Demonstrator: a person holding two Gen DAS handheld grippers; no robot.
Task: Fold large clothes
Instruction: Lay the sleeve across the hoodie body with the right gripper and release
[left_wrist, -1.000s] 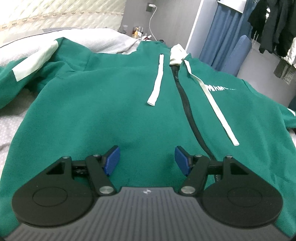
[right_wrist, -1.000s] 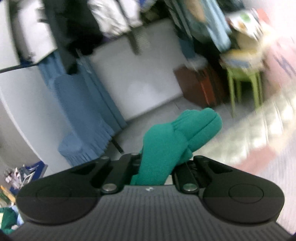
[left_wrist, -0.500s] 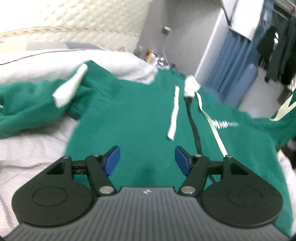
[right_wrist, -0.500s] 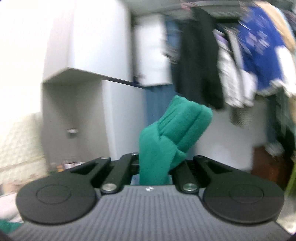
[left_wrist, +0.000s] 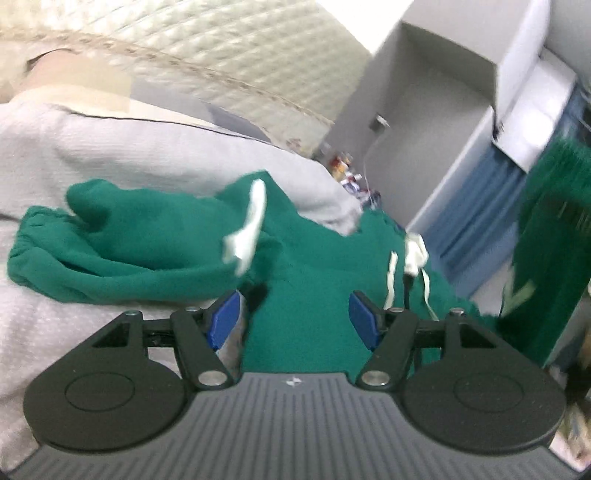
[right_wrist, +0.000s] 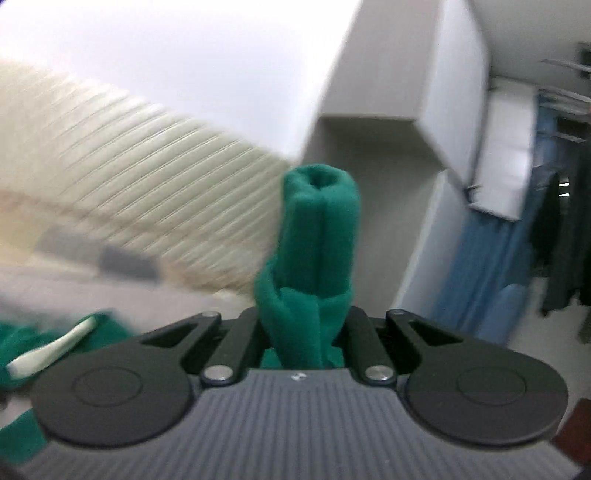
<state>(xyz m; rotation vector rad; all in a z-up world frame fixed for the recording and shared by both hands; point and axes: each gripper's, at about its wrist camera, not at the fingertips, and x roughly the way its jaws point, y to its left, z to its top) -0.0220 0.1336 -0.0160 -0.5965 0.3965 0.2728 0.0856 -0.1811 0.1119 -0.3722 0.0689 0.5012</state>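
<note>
Green fleece: hoodie (left_wrist: 303, 295) spread over the bed, filling the middle of the left wrist view; zip and neck toward 1 o'clock
Bed cover (left_wrist: 110, 147): pale grey, textured; lies under the hoodie from 9 to 12 o'clock
Sleeve (left_wrist: 122, 254): bunched at 9 o'clock on the cover; white stripe (left_wrist: 247, 225) crumpled at its inner end
Drawstrings (left_wrist: 391, 280): white, trailing down the chest just beside the dark zip at 1 o'clock
Left gripper (left_wrist: 291, 321): open wide; blue pads (left_wrist: 223, 319) apart above the hoodie chest, nothing clamped between them
Right gripper (right_wrist: 306, 332): closed tight on a gathered roll of hoodie cloth (right_wrist: 317, 243); roll standing up toward 12 o'clock past the jaws
Lifted part (left_wrist: 546, 240): blurred green cloth hanging at 3 o'clock in the left wrist view, clear of the bed
Headboard (left_wrist: 221, 66): cream, quilted; at 11 o'clock behind the bed
Curtain (right_wrist: 480, 273): blue; at 3 o'clock in the right wrist view
</note>
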